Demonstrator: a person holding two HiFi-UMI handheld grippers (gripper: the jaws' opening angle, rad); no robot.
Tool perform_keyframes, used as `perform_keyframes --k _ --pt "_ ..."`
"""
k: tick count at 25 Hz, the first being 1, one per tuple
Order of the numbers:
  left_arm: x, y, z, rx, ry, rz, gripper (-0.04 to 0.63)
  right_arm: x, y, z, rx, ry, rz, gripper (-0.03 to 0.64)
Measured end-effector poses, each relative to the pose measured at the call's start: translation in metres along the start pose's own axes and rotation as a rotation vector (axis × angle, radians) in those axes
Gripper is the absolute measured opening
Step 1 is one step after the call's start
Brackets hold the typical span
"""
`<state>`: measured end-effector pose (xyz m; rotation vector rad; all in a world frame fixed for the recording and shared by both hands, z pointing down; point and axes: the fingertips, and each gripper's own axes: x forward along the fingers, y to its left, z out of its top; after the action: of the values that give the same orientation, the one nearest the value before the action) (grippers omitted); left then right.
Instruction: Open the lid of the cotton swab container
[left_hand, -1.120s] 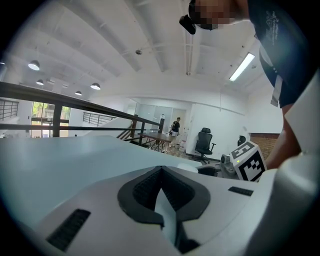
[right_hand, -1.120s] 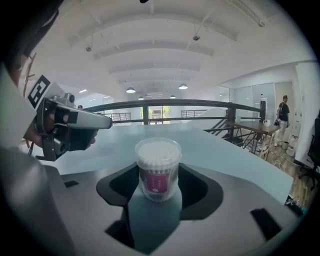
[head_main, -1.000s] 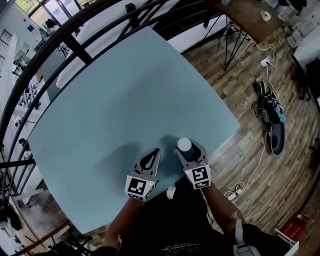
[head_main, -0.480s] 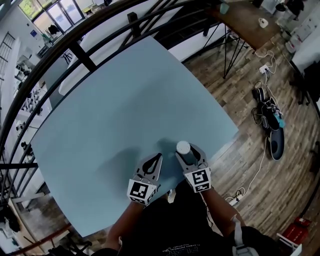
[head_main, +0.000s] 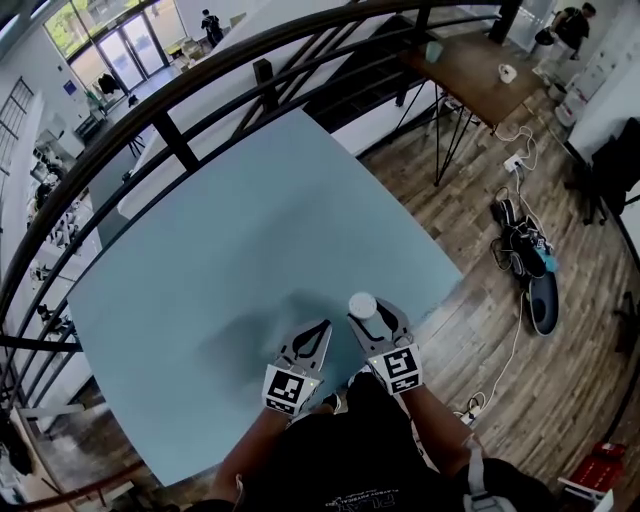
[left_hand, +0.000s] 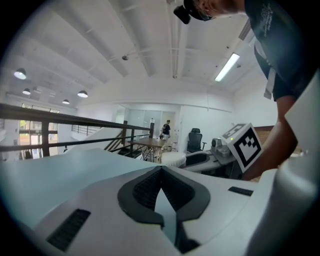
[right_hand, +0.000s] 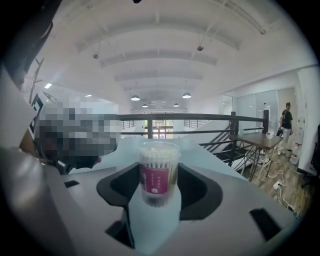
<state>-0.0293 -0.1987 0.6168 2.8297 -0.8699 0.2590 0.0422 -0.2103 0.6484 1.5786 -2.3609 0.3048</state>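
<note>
Pinching the cotton swab container (right_hand: 159, 172) between the jaws of my right hand-held gripper (right_hand: 159, 192), I am holding it upright, with the dark pads pressing on its two sides at a narrow opening. Its lid (head_main: 362, 304) is sitting closed on top, and the swabs are showing through the clear wall above a pink label. Whether the base is resting on the worktop (head_main: 250, 220) or hanging just over it, I cannot tell.

I am keeping my left hand-held gripper (head_main: 322, 331) just beside the right one, on its left. Its jaws are standing fully together with nothing between them, and their tips are pointing toward the container without touching it.

Both hand-held grippers are hovering over the near right part of the pale blue worktop, close to its edge. A dark railing (head_main: 170, 95) is curving round the far side of the worktop, and a wooden floor (head_main: 500, 340) with cables lying on it is spreading out to the right.
</note>
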Motion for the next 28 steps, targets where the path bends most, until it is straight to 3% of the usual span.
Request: perform_keyframes --k 8,13,18,23,28 --pt "0.005 -0.021 0.047 0.175 -0.025 -0.04 0.012 -0.017 -0.005 0.041 -0.025 -0.045 0.018 0.245" --pt "0.009 -0.021 0.074 0.263 -0.035 0.025 0.012 -0.016 -0.006 0.071 -0.062 -0.077 0.086 0.245" --pt "0.007 -0.02 0.085 0.397 -0.001 0.114 0.012 -0.019 -0.012 0.084 -0.098 -0.095 0.136 0.245" --pt "0.006 -0.038 0.095 0.518 0.023 0.067 0.014 -0.023 -0.003 0.093 -0.123 -0.101 0.192 0.245" --pt "0.006 -0.042 0.1 0.664 0.078 0.092 0.023 -0.024 0.001 0.091 -0.131 -0.104 0.238 0.245"
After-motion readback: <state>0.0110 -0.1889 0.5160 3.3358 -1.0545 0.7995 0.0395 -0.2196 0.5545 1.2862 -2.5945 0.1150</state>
